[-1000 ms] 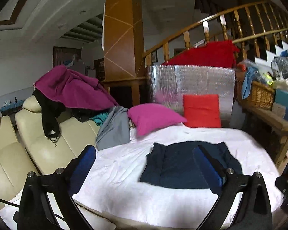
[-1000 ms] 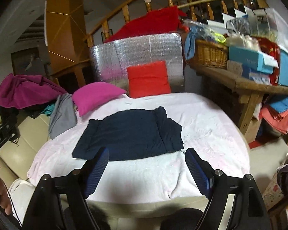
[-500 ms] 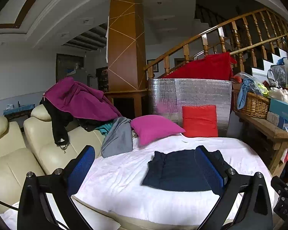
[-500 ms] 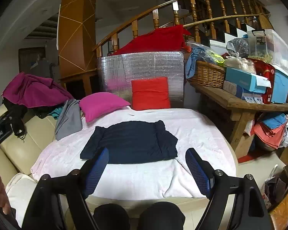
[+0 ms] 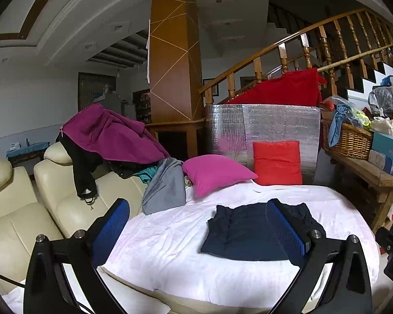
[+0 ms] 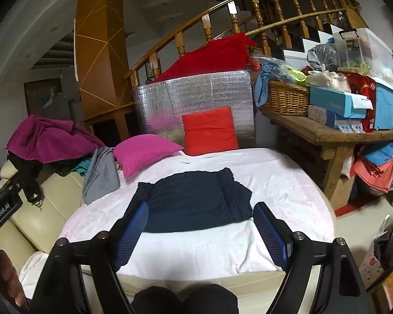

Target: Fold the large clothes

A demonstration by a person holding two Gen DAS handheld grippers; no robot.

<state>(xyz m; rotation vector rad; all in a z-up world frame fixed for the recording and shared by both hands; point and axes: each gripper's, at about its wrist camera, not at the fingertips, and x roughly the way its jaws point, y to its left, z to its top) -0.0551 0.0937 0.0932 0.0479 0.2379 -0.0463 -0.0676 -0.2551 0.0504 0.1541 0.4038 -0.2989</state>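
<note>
A dark navy garment point(image 5: 246, 231) lies folded into a flat rectangle on the white-pink sheet point(image 5: 170, 240) of the round table; it also shows in the right wrist view point(image 6: 191, 204). My left gripper point(image 5: 199, 229) is open and empty, held back from the table's near edge, left of the garment. My right gripper point(image 6: 200, 231) is open and empty, in front of the garment's near edge, apart from it.
A magenta cushion point(image 5: 214, 171), red cushion point(image 5: 276, 162) and grey garment point(image 5: 166, 185) sit at the table's back. A purple jacket point(image 5: 110, 133) drapes a cream sofa point(image 5: 21, 209) on the left. A cluttered wooden bench point(image 6: 345, 130) stands right.
Both grippers have drawn back and tilted up from the table; the navy garment looks smaller and lower in both views. The garment itself has not moved.
</note>
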